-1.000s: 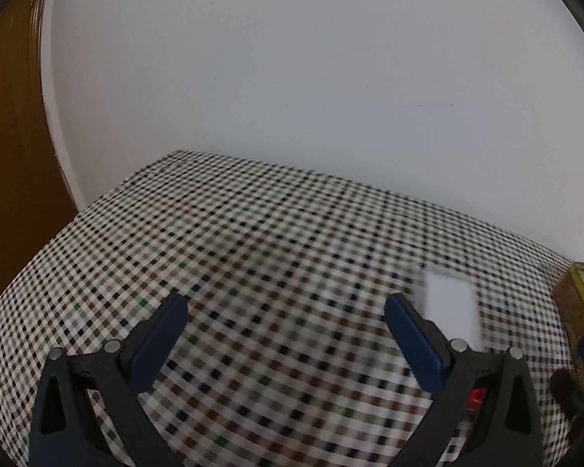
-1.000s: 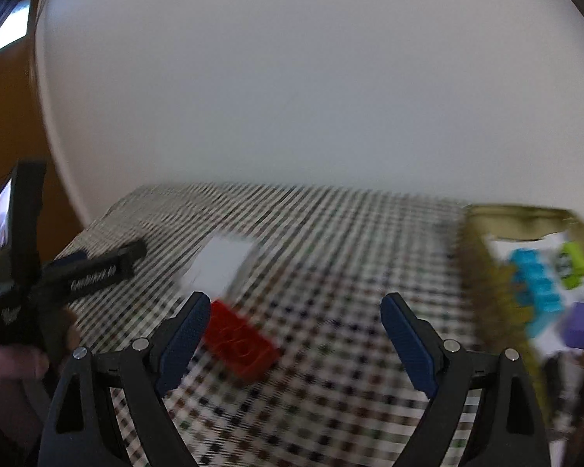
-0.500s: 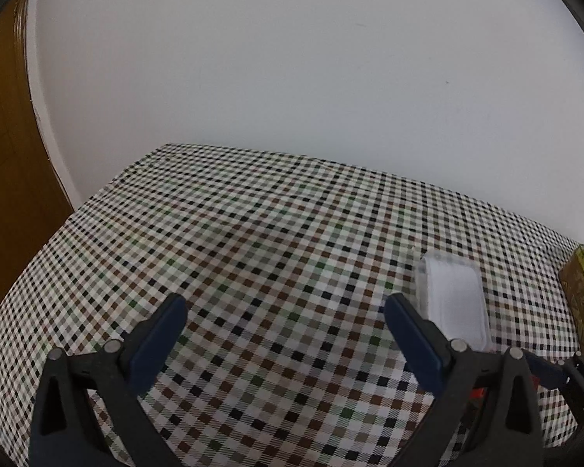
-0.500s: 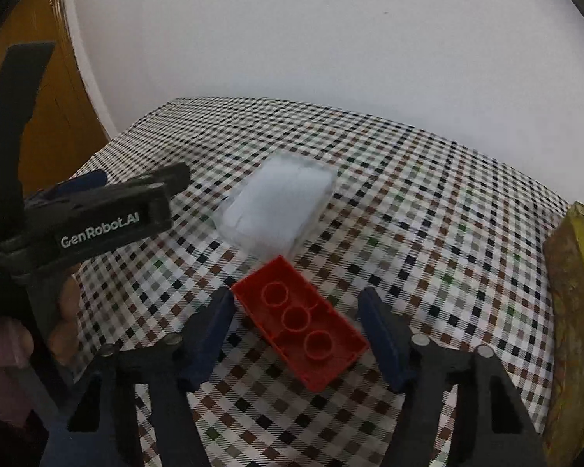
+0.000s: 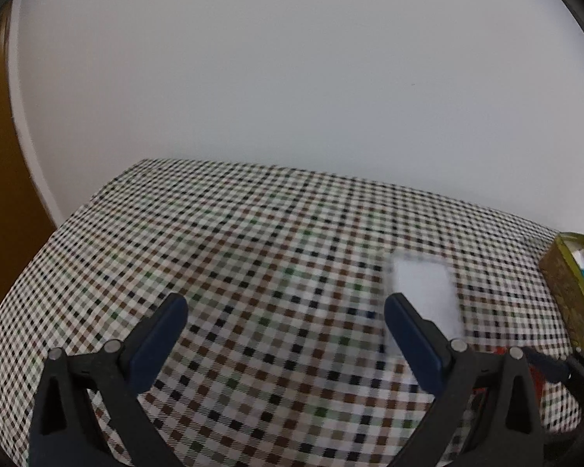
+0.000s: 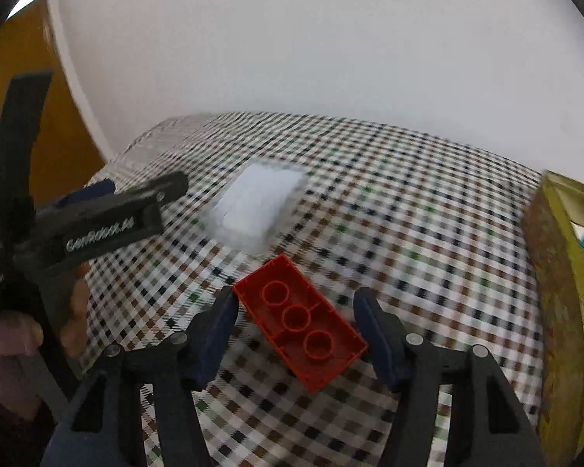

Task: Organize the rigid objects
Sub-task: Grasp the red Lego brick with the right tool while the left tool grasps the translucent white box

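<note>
Reaching for the red brick looks like the step in hand, going by the right wrist view. Farthest left in that view is the left gripper [image 6: 109, 202], held in a hand [image 6: 15, 346] above the checked tabletop [image 6: 428, 233]; its own camera shows the left gripper [image 5: 284, 311] with fingers spread wide and nothing between them, over bare cloth. Next along, a pale translucent box [image 6: 257, 202] lies flat on the tabletop, just beyond the brick; the same box [image 5: 424, 295] shows blurred in the left wrist view, behind the right-hand finger. Toward the middle, the red brick [image 6: 299, 319] lies upside down, 3 round tubes showing, turned at an angle. The right gripper [image 6: 296, 311] is open around it, a finger on each side; the left finger seems at or very near the brick's corner, the right one apart from it. At the far right stands a yellow-green container [image 6: 556, 311] with blue pieces inside. My judgement: the next move calls for squaring the fingers to the brick's long sides and closing, then carrying it right to the container. Closing while skewed could spin the brick.
</note>
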The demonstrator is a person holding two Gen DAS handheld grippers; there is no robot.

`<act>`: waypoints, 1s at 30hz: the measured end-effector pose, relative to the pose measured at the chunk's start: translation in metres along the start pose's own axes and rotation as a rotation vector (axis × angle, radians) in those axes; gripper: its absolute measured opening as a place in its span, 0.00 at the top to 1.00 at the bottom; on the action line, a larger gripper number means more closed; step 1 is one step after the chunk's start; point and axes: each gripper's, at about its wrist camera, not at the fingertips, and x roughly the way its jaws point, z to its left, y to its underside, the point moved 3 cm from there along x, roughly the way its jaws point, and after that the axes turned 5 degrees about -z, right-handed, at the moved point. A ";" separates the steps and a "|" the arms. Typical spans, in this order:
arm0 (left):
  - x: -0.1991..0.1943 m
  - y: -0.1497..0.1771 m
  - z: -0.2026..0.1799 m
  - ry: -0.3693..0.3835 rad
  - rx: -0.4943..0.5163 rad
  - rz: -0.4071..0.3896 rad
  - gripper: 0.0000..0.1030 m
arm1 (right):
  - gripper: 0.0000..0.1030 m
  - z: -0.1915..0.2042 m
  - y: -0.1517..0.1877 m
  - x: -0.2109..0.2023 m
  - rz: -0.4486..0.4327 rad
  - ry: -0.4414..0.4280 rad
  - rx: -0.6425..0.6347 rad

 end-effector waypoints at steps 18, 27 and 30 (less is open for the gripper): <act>0.041 0.002 -0.089 0.048 0.136 0.141 0.11 | 0.38 -0.048 -0.012 -0.058 -0.248 0.184 0.094; 0.055 0.005 -0.086 0.058 0.088 0.204 0.32 | 0.38 -0.053 -0.019 -0.050 -0.241 0.181 0.103; 0.055 0.005 -0.085 0.067 0.093 0.195 0.45 | 0.38 -0.055 -0.022 -0.048 -0.244 0.184 0.101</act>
